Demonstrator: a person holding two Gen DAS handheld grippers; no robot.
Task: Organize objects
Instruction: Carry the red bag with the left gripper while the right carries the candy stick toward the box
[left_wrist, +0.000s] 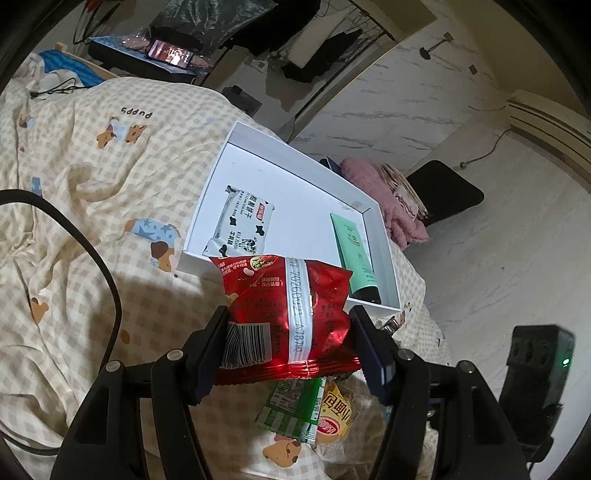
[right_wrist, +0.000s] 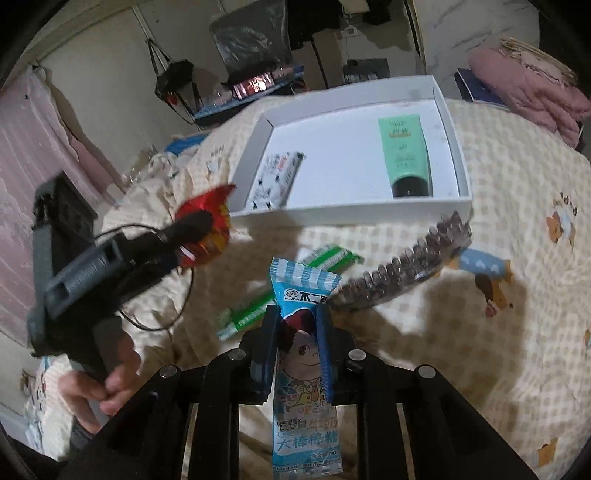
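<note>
Right tool (right_wrist: 295, 345) around blue wrapper (right_wrist: 301, 317)

We see a bed covered with a cream checked puppy-print quilt (left_wrist: 92, 177). Resting on it are a shallow white box (right_wrist: 351, 214), a green-and-white wrapper (right_wrist: 255, 310), a yellow snack packet (left_wrist: 336, 417), a black toothed hair comb (right_wrist: 406, 266) and a black cable (left_wrist: 96, 258).
</note>
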